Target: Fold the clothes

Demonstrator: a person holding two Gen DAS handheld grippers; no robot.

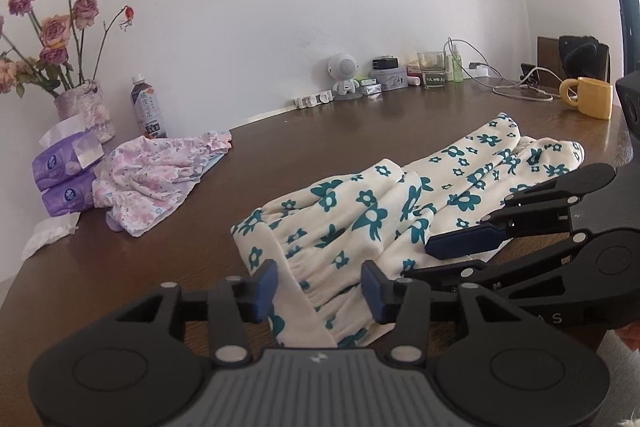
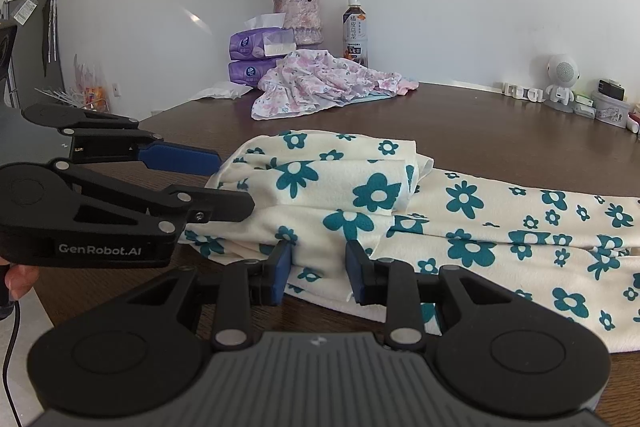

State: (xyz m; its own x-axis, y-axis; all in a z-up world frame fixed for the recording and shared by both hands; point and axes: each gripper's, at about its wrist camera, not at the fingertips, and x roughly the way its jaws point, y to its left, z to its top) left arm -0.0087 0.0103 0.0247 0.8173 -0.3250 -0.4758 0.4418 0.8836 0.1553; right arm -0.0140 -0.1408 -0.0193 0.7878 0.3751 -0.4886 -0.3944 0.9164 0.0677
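Currently both claws work the near end of the cream garment with teal flowers (image 2: 360, 195), which lies on the brown counter (image 1: 352, 131) partly doubled over. The left claw (image 1: 320, 287) and the right claw (image 2: 318, 269) each stand released, jaws apart and straddling the cloth's edge without pinching it. Judged step: taking hold for the next fold; it calls for clenching on the hem, then lifting evenly. Beyond the garment, toward the white wall, sit a crumpled pink garment (image 2: 320, 83), a vase of roses (image 2: 298, 13) and a yellow mug (image 1: 590, 97).
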